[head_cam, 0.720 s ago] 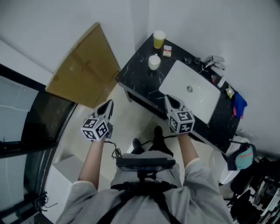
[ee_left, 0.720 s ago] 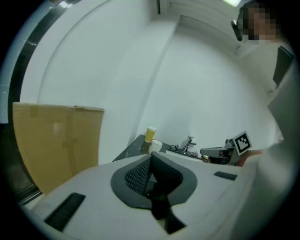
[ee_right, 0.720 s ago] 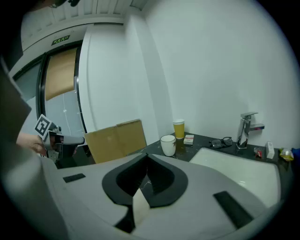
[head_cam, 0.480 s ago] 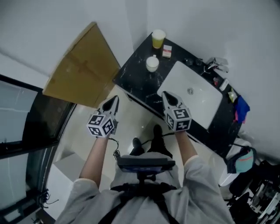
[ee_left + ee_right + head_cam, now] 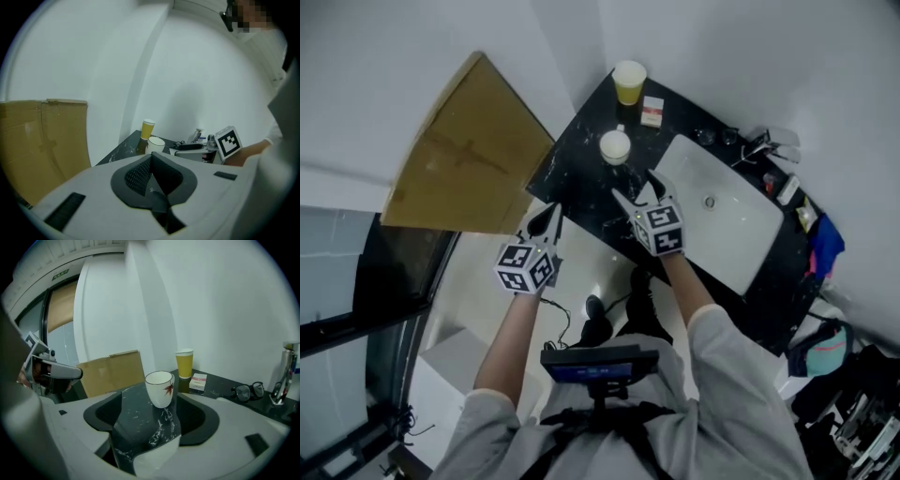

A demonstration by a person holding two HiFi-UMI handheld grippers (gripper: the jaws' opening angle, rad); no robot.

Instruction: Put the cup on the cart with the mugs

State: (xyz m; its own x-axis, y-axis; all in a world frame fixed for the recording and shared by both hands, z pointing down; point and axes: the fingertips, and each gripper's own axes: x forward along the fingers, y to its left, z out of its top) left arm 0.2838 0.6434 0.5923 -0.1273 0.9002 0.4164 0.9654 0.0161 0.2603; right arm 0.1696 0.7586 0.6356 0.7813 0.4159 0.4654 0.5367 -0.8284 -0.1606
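Reaching for a white cup (image 5: 160, 387) marked with a red leaf, the right gripper (image 5: 636, 192) is lined up on it with jaws wide apart and nothing yet between them. The cup stands upright on the black marble table (image 5: 581, 173), just ahead of the jaw tips. The left gripper (image 5: 546, 217) has its jaws pressed together, empty, and hangs off the table's front-left corner above the pale floor (image 5: 581, 272).

The step in hand looks to be the grasp. It would go best with the 2 jaws slid level to either side of the cup's wall, about mid-height and centred. The close should be gentle (the glazed surface will likely be slick), and the lift straight up before any turn away.

Room is tighter behind than in front. 1 yellow paper cup (image 5: 629, 82) and a small box (image 5: 652, 111) stand beyond the cup, apart from it, so an overshoot could nudge them. The white sink (image 5: 722, 220) lies to the right, and the table's left edge runs close beside the cup. A cardboard sheet (image 5: 459, 159) leans against the wall on the left, with open floor between it and the table. The cart with the mugs appears in no view.
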